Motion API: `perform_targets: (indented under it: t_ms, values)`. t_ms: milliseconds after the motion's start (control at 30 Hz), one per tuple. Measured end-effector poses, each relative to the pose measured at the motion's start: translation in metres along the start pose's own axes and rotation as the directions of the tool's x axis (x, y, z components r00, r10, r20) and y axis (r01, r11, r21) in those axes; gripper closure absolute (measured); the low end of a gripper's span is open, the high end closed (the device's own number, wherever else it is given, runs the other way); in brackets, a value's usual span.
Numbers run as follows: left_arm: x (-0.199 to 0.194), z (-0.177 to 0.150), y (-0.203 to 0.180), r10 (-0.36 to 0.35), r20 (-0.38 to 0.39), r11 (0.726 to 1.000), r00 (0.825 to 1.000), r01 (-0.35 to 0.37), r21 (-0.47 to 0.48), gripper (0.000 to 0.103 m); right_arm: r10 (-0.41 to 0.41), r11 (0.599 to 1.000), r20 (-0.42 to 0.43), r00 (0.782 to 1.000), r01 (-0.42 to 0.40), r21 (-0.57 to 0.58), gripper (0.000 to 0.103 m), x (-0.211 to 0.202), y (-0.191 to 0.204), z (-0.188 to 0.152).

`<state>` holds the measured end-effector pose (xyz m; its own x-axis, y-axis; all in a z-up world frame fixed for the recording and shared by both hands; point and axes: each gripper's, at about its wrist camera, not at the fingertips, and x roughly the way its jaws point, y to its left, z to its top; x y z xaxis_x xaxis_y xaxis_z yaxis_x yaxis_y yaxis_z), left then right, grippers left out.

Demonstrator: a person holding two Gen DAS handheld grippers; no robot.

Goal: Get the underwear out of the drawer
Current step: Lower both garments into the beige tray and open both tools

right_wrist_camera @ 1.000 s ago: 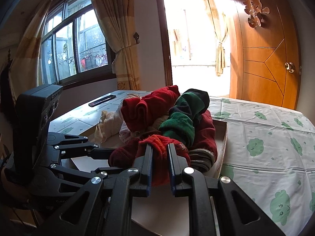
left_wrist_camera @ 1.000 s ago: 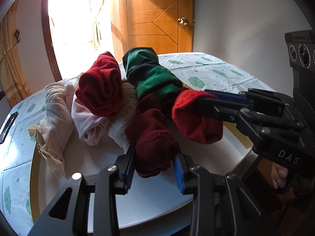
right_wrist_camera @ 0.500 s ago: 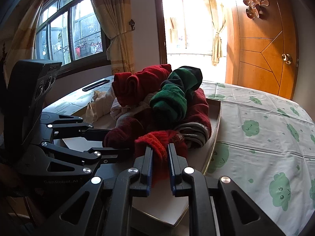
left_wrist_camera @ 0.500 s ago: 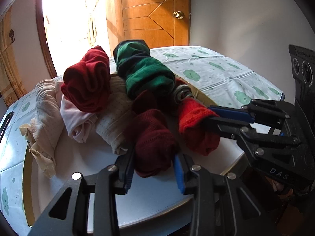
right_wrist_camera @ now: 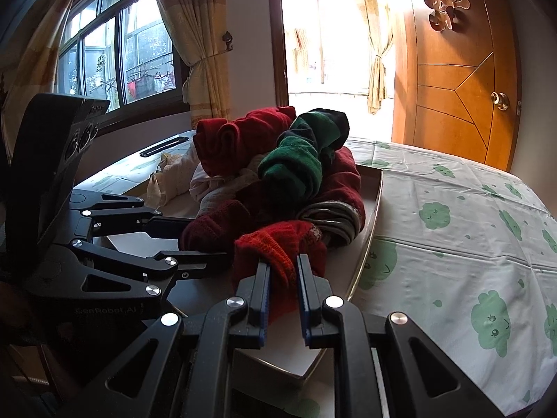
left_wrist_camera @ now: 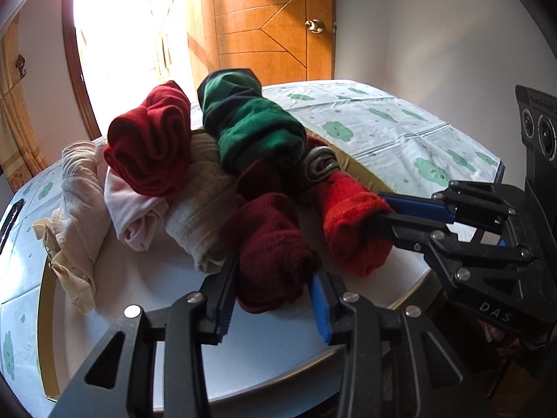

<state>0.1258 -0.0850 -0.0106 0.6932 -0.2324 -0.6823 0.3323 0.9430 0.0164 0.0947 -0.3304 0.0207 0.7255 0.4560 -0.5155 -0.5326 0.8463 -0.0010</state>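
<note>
Open drawer (left_wrist_camera: 146, 289) on the counter (left_wrist_camera: 400, 132), white floor, pale yellowish rim, green-cloud cloth underneath. Heaped toward the drawer's far half with rolled underwear.

Left gripper (left_wrist_camera: 273, 271): straddles the dark maroon roll (left_wrist_camera: 275, 244) at the near edge of the heap. Presses one pad into each flank, clenched on it, though with jaws just eased a little wider. Roll low in the drawer, its near end hanging over the bare white floor; impossible to tell whether resting there or lifted clear.

Right gripper (right_wrist_camera: 282, 264): clamps tight on the bright red roll (right_wrist_camera: 278, 240), jaws almost together, fabric bunched and squeezed between the blue pads. Comes in from the drawer's right side in the left wrist view, just beside the left gripper. Red roll at the heap's near right corner, inside the rim, touching a grey striped roll (left_wrist_camera: 320, 163) behind it.

Behind both: a green roll (left_wrist_camera: 254, 129) lying on top of the heap, a crimson roll (left_wrist_camera: 149, 146) beside it to the left, pale pink (left_wrist_camera: 128, 209) and dotted white (left_wrist_camera: 202, 202) pieces underneath, cream pieces (left_wrist_camera: 80, 202) spilling over the left rim.

Farther back: a wooden door (left_wrist_camera: 271, 28), a bright doorway with curtains, a window (right_wrist_camera: 115, 59) at the left.
</note>
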Motion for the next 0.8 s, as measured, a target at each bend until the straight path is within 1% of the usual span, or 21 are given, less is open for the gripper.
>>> perform_targets:
  t_ms: [433, 467, 533, 567, 600, 667, 767, 800]
  values:
    - [-0.002, -0.003, -0.004, -0.001, 0.012, 1.0, 1.0, 0.001, 0.002, 0.062, -0.007, 1.0, 0.013, 1.0, 0.007, 0.016, 0.087, -0.003, -0.002, -0.003]
    - [-0.003, -0.003, -0.005, 0.0, 0.013, 1.0, 1.0, 0.0, 0.001, 0.061, -0.008, 1.0, 0.018, 1.0, 0.008, 0.018, 0.085, -0.004, -0.002, -0.004]
    - [-0.004, -0.004, -0.005, -0.002, 0.015, 1.0, 1.0, 0.002, 0.002, 0.054, -0.011, 1.0, 0.027, 1.0, 0.01, 0.027, 0.081, -0.005, -0.003, -0.004]
    - [-0.005, -0.004, -0.006, -0.003, 0.016, 1.0, 1.0, 0.003, 0.003, 0.052, -0.014, 0.999, 0.034, 0.999, 0.012, 0.033, 0.075, -0.006, -0.004, -0.004]
    - [-0.006, -0.005, -0.006, -0.002, 0.016, 1.0, 1.0, 0.002, 0.005, 0.049, -0.015, 0.999, 0.039, 0.999, 0.013, 0.039, 0.065, -0.006, -0.005, -0.004]
    - [-0.007, -0.005, -0.007, 0.005, 0.018, 1.0, 1.0, -0.005, 0.006, 0.048, -0.011, 0.999, 0.046, 0.999, 0.009, 0.047, 0.054, -0.007, -0.006, -0.003]
    - [-0.011, -0.006, -0.006, 0.0, 0.027, 1.0, 1.0, 0.0, 0.0, 0.044, -0.014, 0.999, 0.052, 0.999, 0.012, 0.043, 0.054, -0.008, -0.005, -0.002]
    - [-0.013, -0.006, -0.006, 0.002, 0.032, 1.0, 0.999, -0.002, -0.002, 0.041, -0.012, 0.999, 0.054, 0.998, 0.01, 0.042, 0.054, -0.009, -0.004, -0.002]
